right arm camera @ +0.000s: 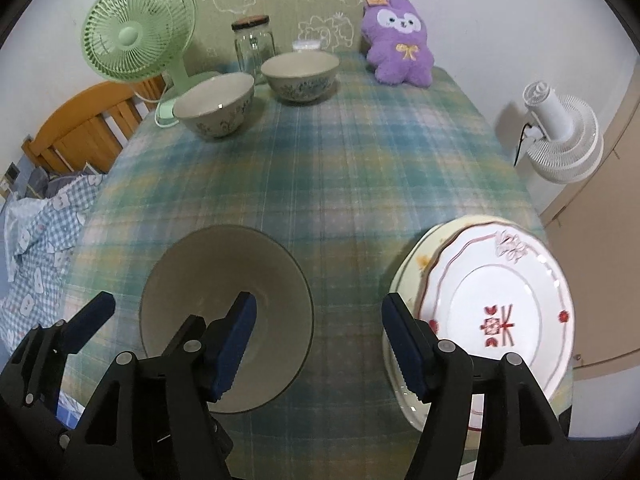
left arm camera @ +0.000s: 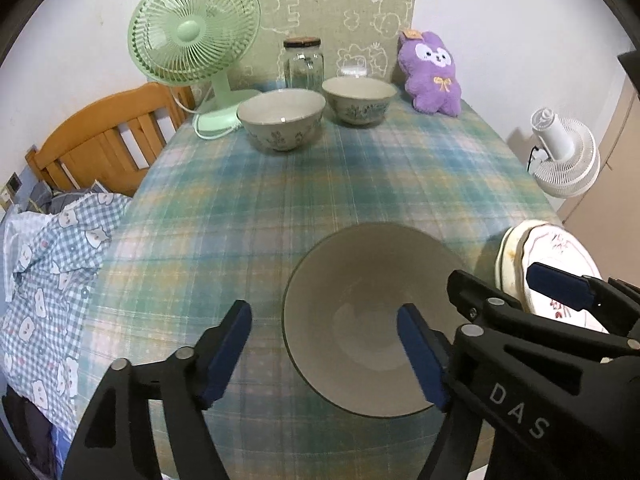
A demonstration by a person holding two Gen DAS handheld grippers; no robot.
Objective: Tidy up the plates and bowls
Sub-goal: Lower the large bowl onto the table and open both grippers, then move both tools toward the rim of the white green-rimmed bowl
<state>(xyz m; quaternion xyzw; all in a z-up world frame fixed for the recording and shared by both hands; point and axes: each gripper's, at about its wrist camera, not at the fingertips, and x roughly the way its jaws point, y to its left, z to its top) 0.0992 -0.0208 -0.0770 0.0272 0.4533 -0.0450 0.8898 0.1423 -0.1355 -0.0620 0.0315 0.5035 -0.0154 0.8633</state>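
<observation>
A plain beige bowl (left arm camera: 360,320) stands upright on the plaid tablecloth (left arm camera: 280,208) at the near edge. My left gripper (left arm camera: 324,314) is open, its jaws on either side of the bowl's left rim without pressing it. To the right lies a white plate with red marks (right arm camera: 500,320) stacked on a cream plate (right arm camera: 412,264). My right gripper (right arm camera: 320,302) is open above the gap between the bowl (right arm camera: 224,320) and the plates, holding nothing. Two patterned bowls (left arm camera: 280,120) (left arm camera: 360,100) stand side by side at the far end.
At the back stand a green fan (left arm camera: 196,32), a glass jar (left arm camera: 303,62) and a purple plush toy (left arm camera: 432,72). A white fan (left arm camera: 564,152) stands off the right edge. A wooden chair (left arm camera: 100,136) and checked cloth (left arm camera: 52,264) are on the left.
</observation>
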